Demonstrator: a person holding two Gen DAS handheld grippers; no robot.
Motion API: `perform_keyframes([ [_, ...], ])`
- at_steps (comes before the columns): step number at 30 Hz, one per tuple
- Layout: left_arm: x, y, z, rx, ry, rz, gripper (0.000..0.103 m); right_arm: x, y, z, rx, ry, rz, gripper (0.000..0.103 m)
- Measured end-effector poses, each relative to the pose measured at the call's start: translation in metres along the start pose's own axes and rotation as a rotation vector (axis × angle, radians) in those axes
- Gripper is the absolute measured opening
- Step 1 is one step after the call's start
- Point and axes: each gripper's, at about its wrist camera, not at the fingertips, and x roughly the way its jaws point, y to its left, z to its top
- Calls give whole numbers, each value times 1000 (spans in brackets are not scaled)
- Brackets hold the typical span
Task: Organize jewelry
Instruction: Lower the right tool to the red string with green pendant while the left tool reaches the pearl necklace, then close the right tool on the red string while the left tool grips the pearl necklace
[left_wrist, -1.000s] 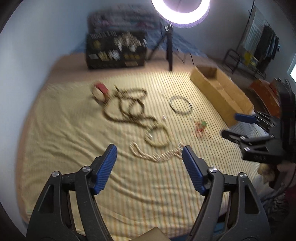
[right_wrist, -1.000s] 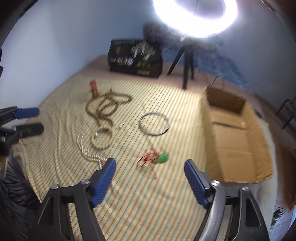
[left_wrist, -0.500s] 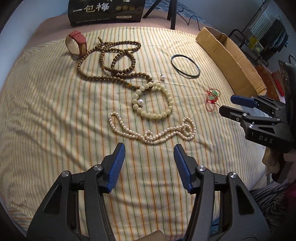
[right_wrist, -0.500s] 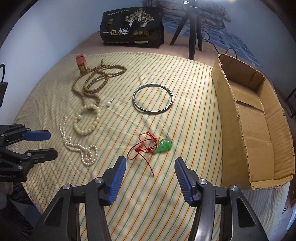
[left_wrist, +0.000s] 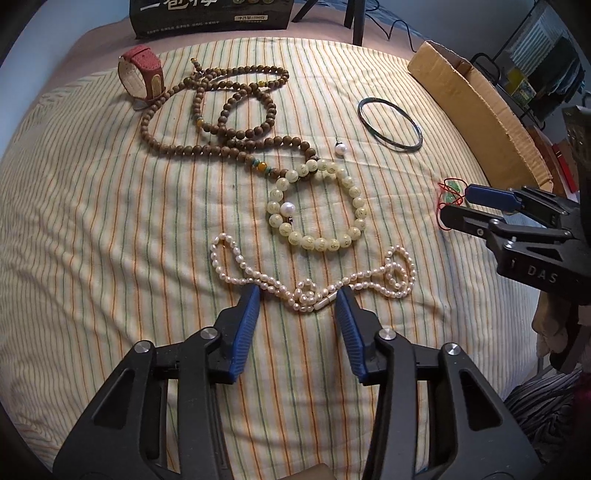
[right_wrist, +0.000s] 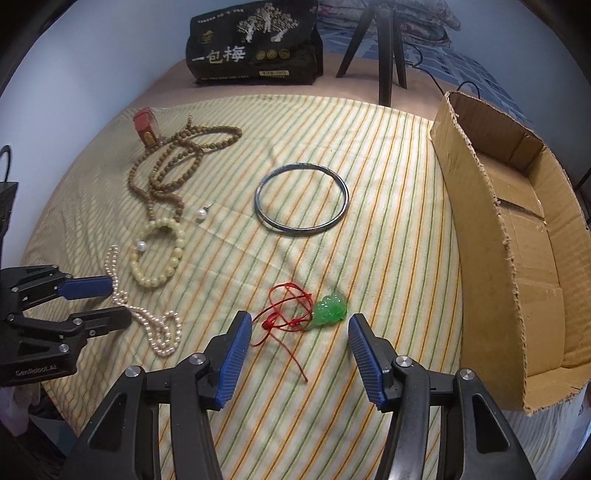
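Left gripper (left_wrist: 298, 295): jaws apart, straddling pearl necklace (left_wrist: 314, 284) on striped cloth (left_wrist: 110, 229).
Right gripper (right_wrist: 300, 319): jaws apart, flanking green pendant (right_wrist: 330, 308) and its red cord (right_wrist: 284, 308).
Cardboard box (right_wrist: 476, 236): open-topped, at cloth's right edge, visible inside bare of jewelry.
Bangle (right_wrist: 301, 201): flat on cloth, outside box.

Materials and finish, both wrist views

Striped bed cover (right_wrist: 369, 155): matt woven cloth, creased. Pearl necklace (left_wrist: 314, 284): glossy. Brown bead strand (left_wrist: 221, 122): matt, wood-like. Bangle (right_wrist: 301, 201) at 12 o'clock: smooth metal sheen. Green pendant (right_wrist: 330, 308): translucent, glossy. Cardboard box (right_wrist: 480, 240): rough, torn edges.
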Motion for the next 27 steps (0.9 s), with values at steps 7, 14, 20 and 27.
perform_keyframes([
  [7, 9, -11, 7, 31, -10, 14, 20, 9, 1, 6, -9, 5, -14, 56],
  [14, 13, -15, 8, 40, -14, 1, 8, 11, 4, 6, -22, 5, -17, 40],
  [20, 12, -11, 4, 33, -22, -17, 5, 8, 7, 2, -38, 2, -18, 18],
  [27, -2, 2, -3, 8, -37, -41, 4, 4, 6, -1, -39, -5, -15, 18],
])
